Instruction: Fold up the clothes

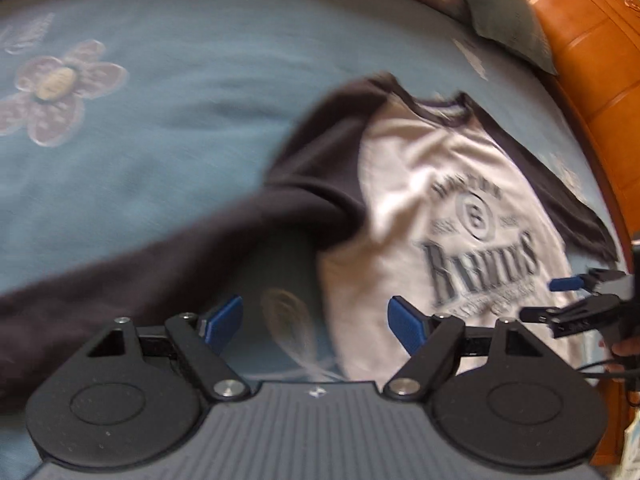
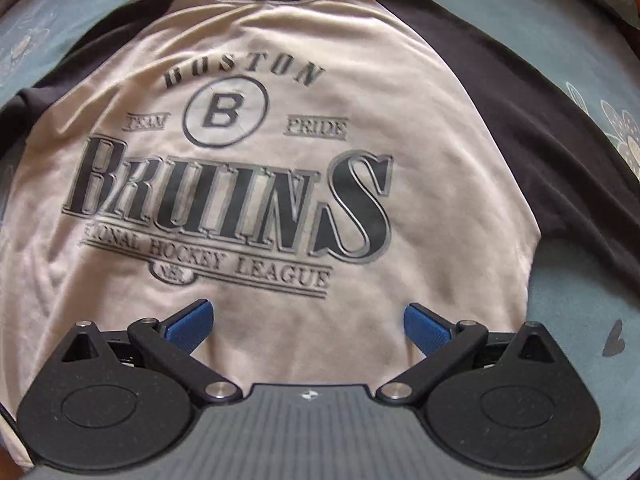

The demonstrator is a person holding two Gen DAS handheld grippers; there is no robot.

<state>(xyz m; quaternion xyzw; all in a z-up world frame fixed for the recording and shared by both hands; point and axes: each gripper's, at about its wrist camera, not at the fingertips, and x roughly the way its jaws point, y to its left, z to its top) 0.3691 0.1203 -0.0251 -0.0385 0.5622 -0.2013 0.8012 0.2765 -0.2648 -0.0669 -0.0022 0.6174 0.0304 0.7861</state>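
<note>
To my left the blue bedspread (image 1: 160,152) lies bare and passable; the wooden headboard (image 1: 592,80) and a pillow (image 1: 508,24) wall off the right.

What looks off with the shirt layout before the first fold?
The shirt lies face up on the blue bedspread, but one dark sleeve is bunched and folded over near the armpit in the left wrist view instead of lying flat. The other sleeve lies flat. No damage visible.
</note>
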